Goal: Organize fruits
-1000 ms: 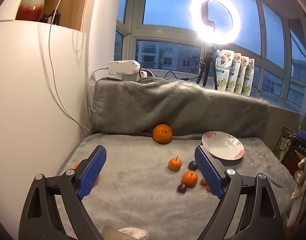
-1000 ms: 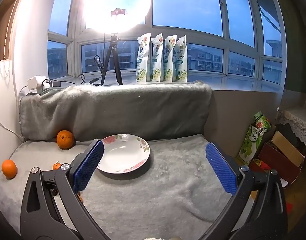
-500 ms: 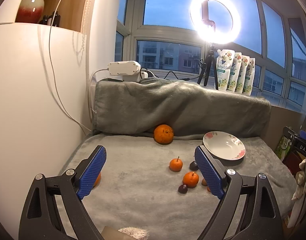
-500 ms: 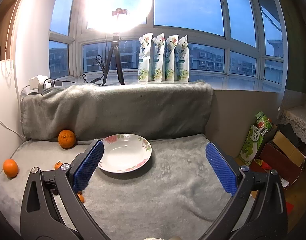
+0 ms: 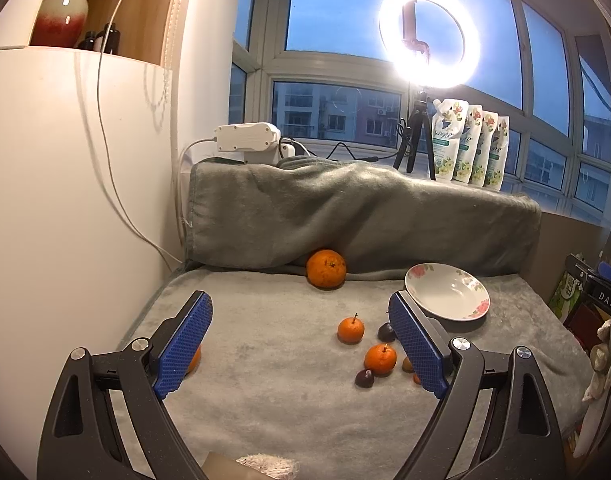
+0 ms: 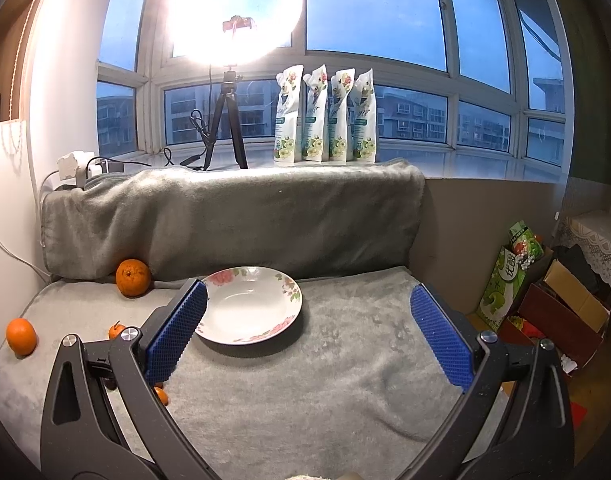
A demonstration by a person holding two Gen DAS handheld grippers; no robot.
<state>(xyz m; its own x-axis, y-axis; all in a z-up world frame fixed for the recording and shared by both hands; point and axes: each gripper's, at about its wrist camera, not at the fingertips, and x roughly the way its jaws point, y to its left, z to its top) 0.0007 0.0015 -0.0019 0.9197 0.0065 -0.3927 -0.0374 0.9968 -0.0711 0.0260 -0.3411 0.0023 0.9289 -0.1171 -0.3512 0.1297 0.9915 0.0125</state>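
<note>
Grey plush blanket (image 5: 289, 392) beneath both. White floral-rimmed ceramic plate (image 6: 249, 312) just ahead of right gripper (image 6: 309, 332), spread wide, empty. Large round orange (image 5: 326, 269) far ahead of left gripper (image 5: 301, 340), likewise spread; small stemmed tangerines (image 5: 350, 329) scattered between its fingers.

Large orange (image 5: 326, 269): one, at blanket fold.
Small oranges: three clear – one (image 5: 350, 329) mid-blanket, one (image 5: 380, 358) nearer, one (image 6: 21, 336) at left edge; further orange bits behind left gripper pad, count unsure.
Dark plums: two – one (image 5: 364, 378), one (image 5: 385, 332) part hidden.
Small brownish fruit (image 5: 407, 364): one, kind unclear.
Plate (image 6: 283, 289): one.
Pouches (image 6: 324, 120): four, in row on sill.
Ring light (image 5: 428, 36): one.
Vase (image 5: 63, 14): one.
</note>
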